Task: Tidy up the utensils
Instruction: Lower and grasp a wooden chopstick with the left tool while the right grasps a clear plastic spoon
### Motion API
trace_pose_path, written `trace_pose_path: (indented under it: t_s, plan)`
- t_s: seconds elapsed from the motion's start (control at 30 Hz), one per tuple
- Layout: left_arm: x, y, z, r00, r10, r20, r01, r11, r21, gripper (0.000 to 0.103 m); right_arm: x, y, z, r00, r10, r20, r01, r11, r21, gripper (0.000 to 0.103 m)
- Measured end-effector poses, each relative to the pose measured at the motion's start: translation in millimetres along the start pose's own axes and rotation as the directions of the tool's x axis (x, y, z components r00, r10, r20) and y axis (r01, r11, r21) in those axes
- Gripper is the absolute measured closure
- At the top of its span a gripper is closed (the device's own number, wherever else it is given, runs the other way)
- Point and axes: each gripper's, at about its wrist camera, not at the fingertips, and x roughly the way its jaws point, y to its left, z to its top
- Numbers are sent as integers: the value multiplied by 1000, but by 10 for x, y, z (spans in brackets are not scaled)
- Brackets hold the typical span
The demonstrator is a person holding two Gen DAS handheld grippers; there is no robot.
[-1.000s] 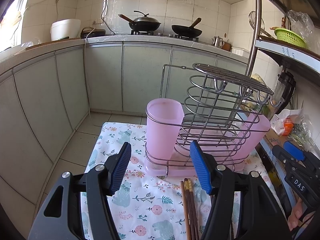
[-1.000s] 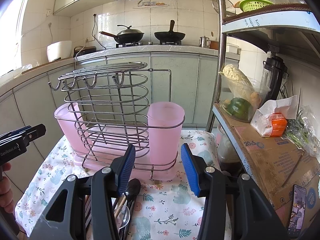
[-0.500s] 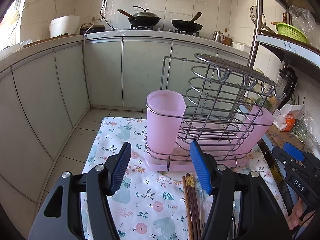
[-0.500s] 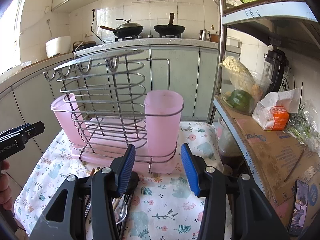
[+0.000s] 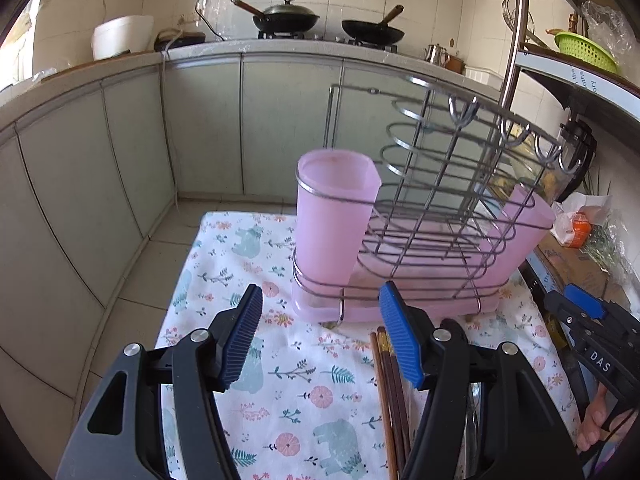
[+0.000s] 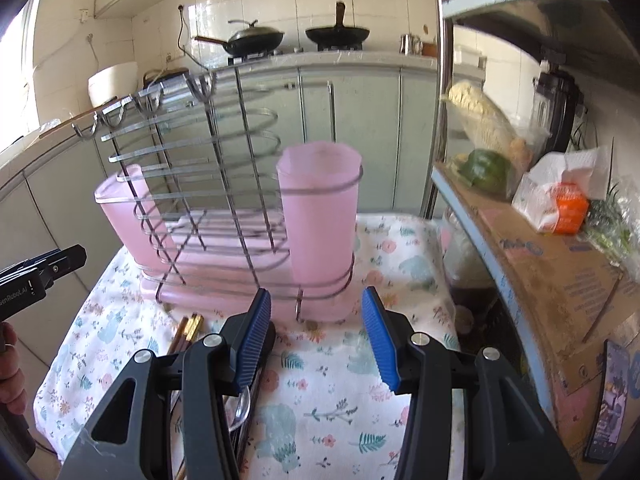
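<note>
A wire utensil rack [image 5: 440,208] [image 6: 200,184] with two pink plastic cups [image 5: 336,216] [image 6: 320,216] and a pink drip tray stands on a floral-cloth table [image 5: 304,392]. Brown chopsticks [image 5: 390,384] [image 6: 188,330] lie on the cloth in front of the rack, and a metal spoon [image 6: 240,404] lies beside them, partly hidden by the fingers. My left gripper [image 5: 320,336] hovers open over the cloth, left of the chopsticks. My right gripper [image 6: 316,336] is open too, just before the right-hand cup, holding nothing.
A metal shelf unit [image 6: 520,216] with vegetables, a bag and a cardboard sheet stands close on the right of the table. Kitchen cabinets and a counter with woks [image 5: 286,16] run behind. The table's left edge drops to a tiled floor [image 5: 132,280].
Both grippers have tilted downward, so more of the cloth, chopsticks and spoon shows. Both stay open and empty.
</note>
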Motion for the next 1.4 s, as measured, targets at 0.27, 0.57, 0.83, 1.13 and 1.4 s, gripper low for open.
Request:
trace_pose_path:
  t_s: [0.27, 0.57, 0.83, 1.13, 1.4]
  plan:
    - [241, 115, -187, 968, -160, -193, 156, 987, -36, 41, 201, -155, -190, 986, 104, -134, -96, 993, 69, 56]
    - [726, 24, -348, 870, -306, -387, 272, 952, -143, 71, 378, -223, -323, 953, 223, -206, -197, 970, 142, 66]
    - [1138, -55, -394, 844, -269, -464, 224, 963, -152, 79, 477, -253, -392, 933, 265, -242, -226, 958, 176, 69]
    - [1251, -150, -363, 842, -266, -469, 225, 964, -142, 82, 648, -224, -443, 891, 340, -301, -280, 933, 224, 79]
    - [1132, -209, -399, 864, -245, -440, 236, 969, -77, 103, 717, -173, -448, 872, 375, -314, -300, 917, 263, 80]
